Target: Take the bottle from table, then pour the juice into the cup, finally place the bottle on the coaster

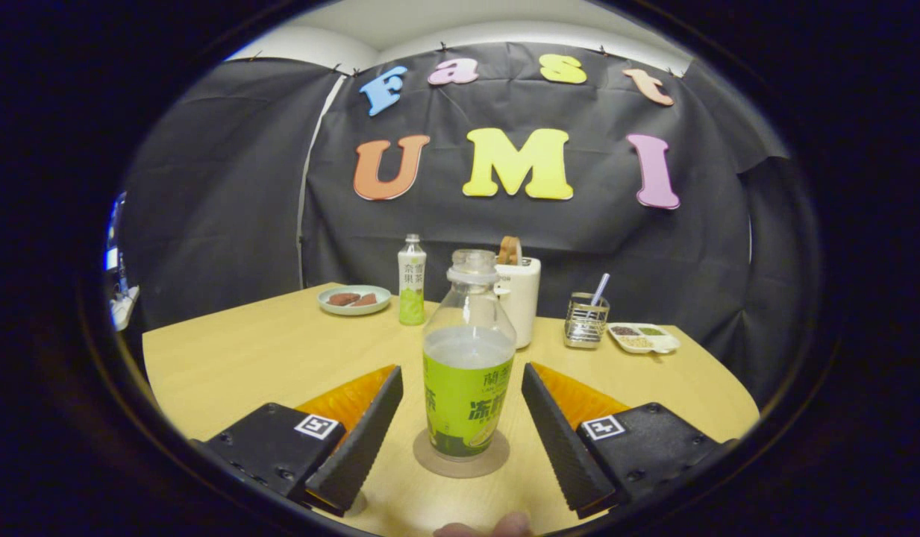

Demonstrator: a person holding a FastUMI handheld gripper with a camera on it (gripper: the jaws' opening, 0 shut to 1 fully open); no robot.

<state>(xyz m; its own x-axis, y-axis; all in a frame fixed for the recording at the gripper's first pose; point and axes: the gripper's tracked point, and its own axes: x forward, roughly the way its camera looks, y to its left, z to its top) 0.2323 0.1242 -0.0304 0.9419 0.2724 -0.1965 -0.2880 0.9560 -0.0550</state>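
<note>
A clear bottle point(467, 365) with a green label stands upright on a round brown coaster point(460, 456) on the wooden table point(266, 350). Pale juice fills it to about the top of the label. Its mouth has no cap on it. My gripper point(460, 425) is open, with one finger on each side of the bottle and a gap between each finger and the label. The cup is hidden or out of sight.
Beyond the bottle stand a second, smaller capped bottle point(412, 280), a white toaster point(521, 298), a green plate point(354, 299) with brown pieces, a wire holder point(586, 321) with a utensil, and a white divided dish point(644, 338). A fingertip point(497, 526) shows behind the gripper.
</note>
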